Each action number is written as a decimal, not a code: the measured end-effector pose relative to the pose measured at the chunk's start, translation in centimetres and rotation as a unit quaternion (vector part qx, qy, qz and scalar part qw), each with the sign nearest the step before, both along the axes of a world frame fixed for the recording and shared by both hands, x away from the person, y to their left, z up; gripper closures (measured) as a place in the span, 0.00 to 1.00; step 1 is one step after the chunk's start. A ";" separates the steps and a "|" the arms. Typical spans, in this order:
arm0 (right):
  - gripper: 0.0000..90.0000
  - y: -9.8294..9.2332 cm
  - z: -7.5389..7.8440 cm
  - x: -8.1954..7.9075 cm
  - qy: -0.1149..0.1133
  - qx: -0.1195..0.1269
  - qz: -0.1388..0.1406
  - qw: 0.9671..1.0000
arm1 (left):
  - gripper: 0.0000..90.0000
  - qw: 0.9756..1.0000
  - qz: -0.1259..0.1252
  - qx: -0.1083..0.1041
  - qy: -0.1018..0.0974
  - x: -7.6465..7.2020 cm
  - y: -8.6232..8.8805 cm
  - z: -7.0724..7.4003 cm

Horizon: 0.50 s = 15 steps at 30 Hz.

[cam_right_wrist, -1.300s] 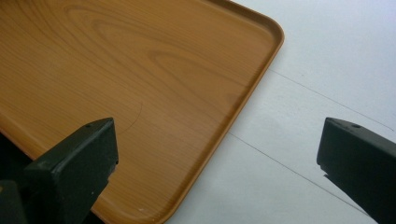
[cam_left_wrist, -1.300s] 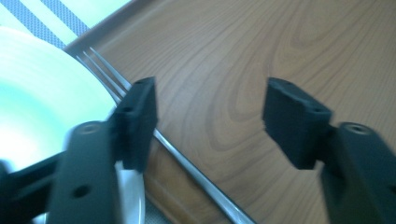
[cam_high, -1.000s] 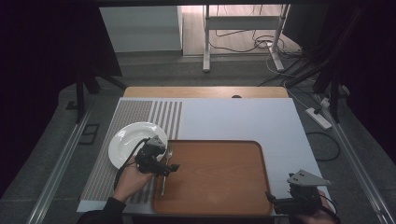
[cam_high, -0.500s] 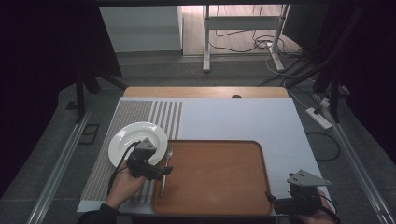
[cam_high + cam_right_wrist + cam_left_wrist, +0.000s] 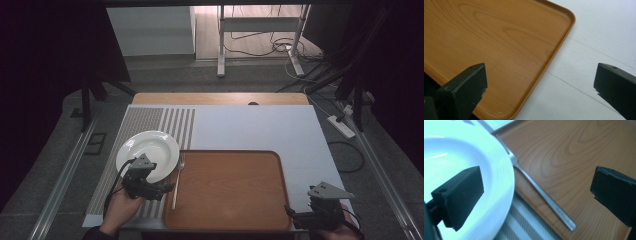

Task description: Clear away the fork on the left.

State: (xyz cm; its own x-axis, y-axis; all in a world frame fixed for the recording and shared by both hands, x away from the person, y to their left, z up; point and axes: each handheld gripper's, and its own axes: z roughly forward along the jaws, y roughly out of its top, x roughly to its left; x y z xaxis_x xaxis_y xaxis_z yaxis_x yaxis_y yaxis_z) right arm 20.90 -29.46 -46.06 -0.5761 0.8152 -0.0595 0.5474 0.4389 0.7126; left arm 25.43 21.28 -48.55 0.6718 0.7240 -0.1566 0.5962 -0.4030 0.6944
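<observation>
A white plate [image 5: 147, 152] lies on the striped mat left of a brown wooden tray [image 5: 227, 190]. A metal fork [image 5: 176, 185] lies along the tray's left rim, tines pointing away from me. My left gripper [image 5: 165, 188] hovers at the plate's near edge, open and holding nothing. In the left gripper view its jaws stand wide apart, with the plate [image 5: 461, 150] under one jaw and the fork [image 5: 541, 192] between them on the tray [image 5: 574, 157]. My right gripper [image 5: 296, 217] is open at the tray's near right corner [image 5: 486, 37].
The tray sits at the front of a white table top [image 5: 260, 130] with a grey striped mat [image 5: 145, 122] on its left side. Beyond the table are a dark floor, a metal stand [image 5: 260, 30] and loose cables [image 5: 345, 125].
My left gripper has drawn back to the left and toward the near edge, off the fork and down to the plate's near rim. The fork, plate and right gripper stay put.
</observation>
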 end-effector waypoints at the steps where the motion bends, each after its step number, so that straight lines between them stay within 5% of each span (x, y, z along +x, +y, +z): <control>1: 0.00 0.0 0.0 0.0 0.000 0.000 0.000 1.000 | 0.00 1.000 0.002 -0.001 0.001 -0.2 0.3 0.0; 15: 0.00 0.0 0.0 0.1 0.002 -0.002 -0.003 1.000 | 0.00 0.999 0.037 -0.018 0.010 -2.7 3.5 -0.4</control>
